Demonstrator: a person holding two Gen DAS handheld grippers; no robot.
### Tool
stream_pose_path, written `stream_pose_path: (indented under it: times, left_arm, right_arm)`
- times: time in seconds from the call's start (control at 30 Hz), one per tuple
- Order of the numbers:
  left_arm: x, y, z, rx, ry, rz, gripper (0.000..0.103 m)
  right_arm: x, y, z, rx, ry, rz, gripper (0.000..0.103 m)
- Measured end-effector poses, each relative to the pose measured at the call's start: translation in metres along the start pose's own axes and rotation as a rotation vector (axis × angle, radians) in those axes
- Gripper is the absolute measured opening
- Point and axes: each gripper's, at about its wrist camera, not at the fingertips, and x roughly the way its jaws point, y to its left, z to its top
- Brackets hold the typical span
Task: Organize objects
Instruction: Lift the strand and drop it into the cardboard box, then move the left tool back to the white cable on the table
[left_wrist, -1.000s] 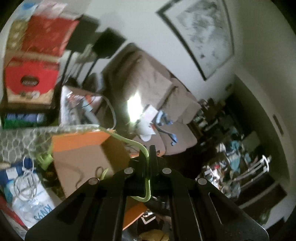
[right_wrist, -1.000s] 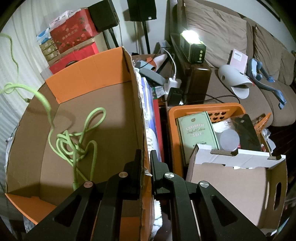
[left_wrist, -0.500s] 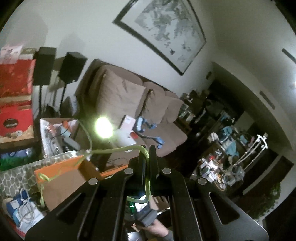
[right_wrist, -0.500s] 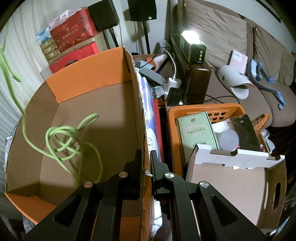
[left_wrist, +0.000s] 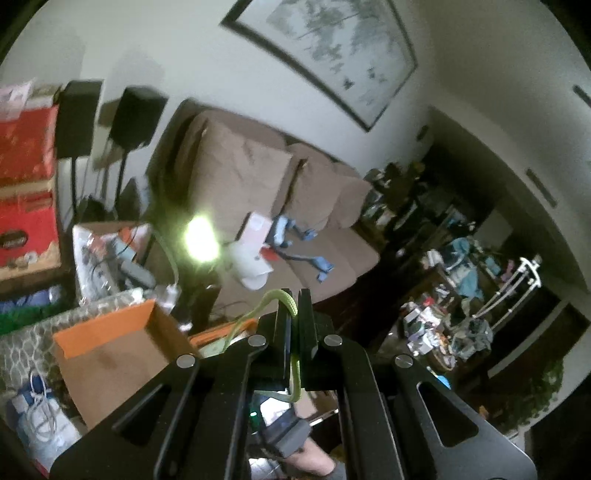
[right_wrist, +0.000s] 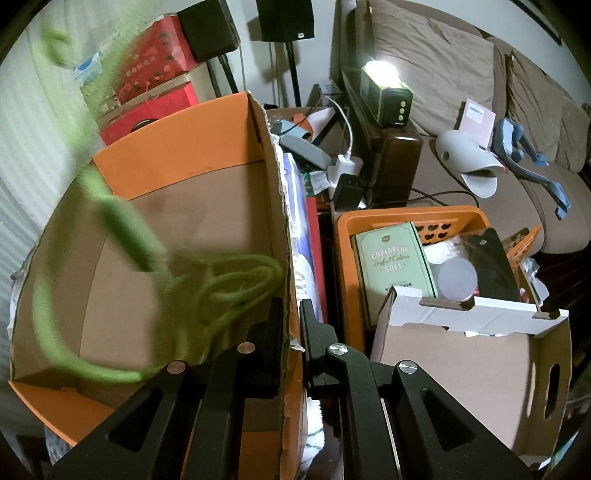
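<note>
My left gripper (left_wrist: 294, 295) is shut on a lime-green rope (left_wrist: 291, 306) and holds it high above the room. The rope (right_wrist: 122, 229) hangs down, blurred, into the large orange-and-brown cardboard box (right_wrist: 192, 147), with a tangle of loops over the box floor. My right gripper (right_wrist: 291, 314) is shut on the box's right wall, one finger inside and one outside. The same box shows in the left wrist view (left_wrist: 107, 347), low at the left.
An orange plastic basket (right_wrist: 369, 221) with a green box (right_wrist: 395, 262) stands right of the cardboard box. A white-rimmed cardboard box (right_wrist: 476, 339) sits in front of it. A lit lamp (right_wrist: 384, 92), a sofa (right_wrist: 443, 66), speakers and red boxes (right_wrist: 155, 74) stand behind.
The left gripper has swung the rope up and about. The tangle has lifted off the box floor and shifted toward the right wall. The right gripper has not moved.
</note>
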Motion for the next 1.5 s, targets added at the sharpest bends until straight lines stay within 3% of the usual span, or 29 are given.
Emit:
stream_pose_path:
  times: [0.37,0.7,0.83,0.97,1.13,1.33,1.5]
  left_arm:
    - [0.060,0.098,-0.068,-0.129,0.194,0.163,0.003]
    - [0.095,0.148,-0.127,-0.197,0.316,0.219,0.005]
    - [0.098,0.157,-0.143,-0.188,0.348,0.285,0.039]
    - [0.092,0.156,-0.153,-0.133,0.378,0.383,0.060]
    - [0.084,0.152,-0.161,-0.052,0.404,0.493,0.070]
    - [0.045,0.148,-0.162,-0.008,0.309,0.588,0.081]
    - [0.009,0.170,-0.152,-0.034,0.245,0.624,0.091]
  right_arm:
    - [0.001,0.000,0.000,-0.002,0.000,-0.003,0.008]
    - [0.002,0.000,0.000,-0.004,0.001,-0.005,0.008]
    - [0.002,0.000,-0.001,-0.006,0.002,-0.007,0.008]
    - [0.001,0.000,-0.001,-0.006,0.001,-0.009,0.008]
    - [0.001,0.000,-0.002,-0.008,0.001,-0.013,0.008]
    - [0.001,0.000,-0.004,-0.012,0.001,-0.025,0.008]
    - [0.001,0.001,-0.003,-0.013,0.001,-0.024,0.008]
